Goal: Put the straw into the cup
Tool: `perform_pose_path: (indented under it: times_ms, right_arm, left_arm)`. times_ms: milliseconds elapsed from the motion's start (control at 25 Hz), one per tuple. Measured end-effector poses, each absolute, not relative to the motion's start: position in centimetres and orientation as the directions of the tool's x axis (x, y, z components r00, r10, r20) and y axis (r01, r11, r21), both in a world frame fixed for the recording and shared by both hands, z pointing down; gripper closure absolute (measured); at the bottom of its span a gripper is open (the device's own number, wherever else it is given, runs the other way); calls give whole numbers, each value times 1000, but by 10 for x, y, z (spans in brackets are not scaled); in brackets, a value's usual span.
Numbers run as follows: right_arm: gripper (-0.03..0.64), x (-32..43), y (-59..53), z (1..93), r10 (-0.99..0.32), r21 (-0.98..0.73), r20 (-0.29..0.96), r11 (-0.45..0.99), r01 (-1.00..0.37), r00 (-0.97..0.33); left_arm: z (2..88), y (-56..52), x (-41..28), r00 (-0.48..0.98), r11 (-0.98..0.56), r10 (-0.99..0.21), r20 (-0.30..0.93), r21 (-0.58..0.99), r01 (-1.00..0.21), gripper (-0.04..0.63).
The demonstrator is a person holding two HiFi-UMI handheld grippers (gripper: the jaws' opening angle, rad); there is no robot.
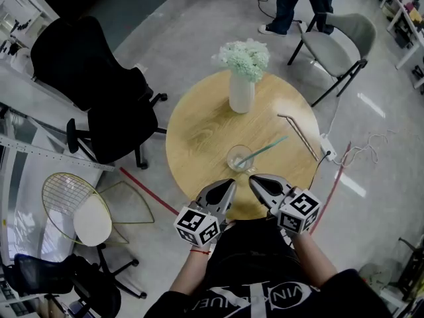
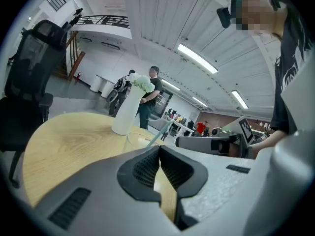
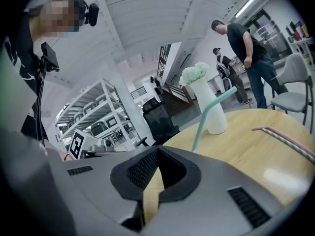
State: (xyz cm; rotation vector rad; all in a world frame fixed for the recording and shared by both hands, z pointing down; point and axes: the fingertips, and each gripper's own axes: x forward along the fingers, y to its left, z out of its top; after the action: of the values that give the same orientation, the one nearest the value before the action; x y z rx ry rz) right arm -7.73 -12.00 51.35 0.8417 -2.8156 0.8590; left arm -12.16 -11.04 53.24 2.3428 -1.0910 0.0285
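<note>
A clear glass cup (image 1: 239, 158) stands on the round wooden table (image 1: 199, 134), near its front edge. A teal straw (image 1: 264, 150) rests in the cup and leans right over the rim. The same straw (image 3: 207, 116) rises just past the right gripper's jaws, which hide the cup. My left gripper (image 1: 229, 183) and right gripper (image 1: 254, 179) hover side by side just in front of the cup, both shut and holding nothing. In the left gripper view the jaws (image 2: 159, 149) meet, with the cup (image 2: 136, 141) and straw (image 2: 163, 132) right beyond them.
A white vase (image 1: 242, 93) of pale flowers stands behind the cup. Two spare straws (image 1: 299, 135) lie at the table's right. Black office chairs (image 1: 99, 91) stand left, a grey chair (image 1: 338, 45) back right, a power strip (image 1: 328, 147) on the floor, and a person (image 1: 298, 2) beyond.
</note>
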Motion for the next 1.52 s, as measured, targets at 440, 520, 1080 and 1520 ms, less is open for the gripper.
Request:
perform_pose_path:
  times_ms: [440, 520, 1080, 1520]
  right_arm:
    - [614, -89, -96, 494, -467, -451, 211, 733, -509, -859]
    - [615, -89, -94, 489, -475, -457, 193, 731, -507, -859]
    - [615, -89, -73, 465, -514, -379, 180, 751, -541, -839]
    - [614, -89, -45, 444, -520, -353, 141, 769, -533, -843]
  left_arm:
    - [512, -93, -122, 677, -547, -707, 206, 447, -708, 583]
    - [509, -90, -122, 676, -550, -709, 199, 444, -707, 583]
    - [484, -66, -136, 647, -546, -749, 141, 423, -723, 583]
    - [462, -40, -136, 638, -560, -764, 96, 391, -730, 583]
